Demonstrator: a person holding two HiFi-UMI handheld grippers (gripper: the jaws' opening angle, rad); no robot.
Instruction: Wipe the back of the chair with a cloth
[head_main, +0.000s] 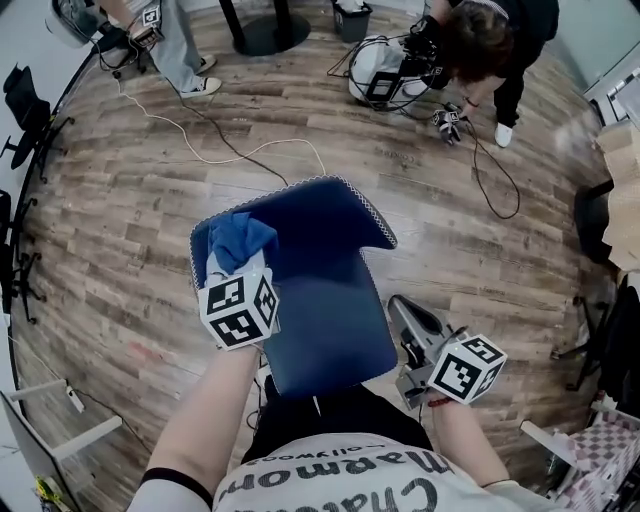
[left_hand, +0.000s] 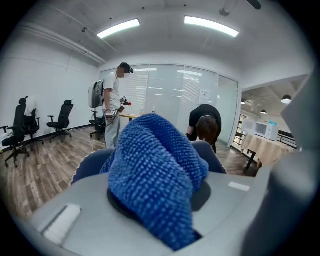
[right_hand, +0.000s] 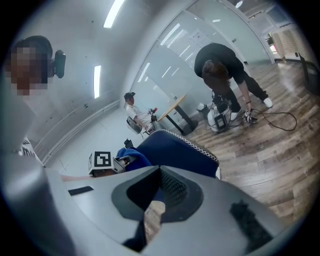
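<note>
1. Though the wooden floor (head_main: 500, 250) fills most of the head view, with cables (head_main: 225, 148) lying across it, the work is at the dark blue chair (head_main: 325, 290). Its padded back rises toward the camera, just in front of the person.
2. The blue cloth (head_main: 238, 240) sits bunched against the upper left corner of that back, close to the stitched edge.
3. The left gripper (head_main: 233, 265) is clamped on the cloth. In the left gripper view the nubby fabric fills the space between the jaws and spills over them.
4. The right gripper (head_main: 414, 328) hangs just beside the chair's right edge without touching it. Its jaws are drawn nearly together on nothing, with only a sliver of floor showing between them.
5. Likely trouble:
   - The cloth is wadded, so a stroke may press only a small patch and leave strips unwiped.
   - If the wad slips back in the jaws, hard plastic could scrape the upholstery.
   - Nothing steadies the chair, so a firm push might turn or shift it. Whether it swivels or rolls cannot be told here.
</note>
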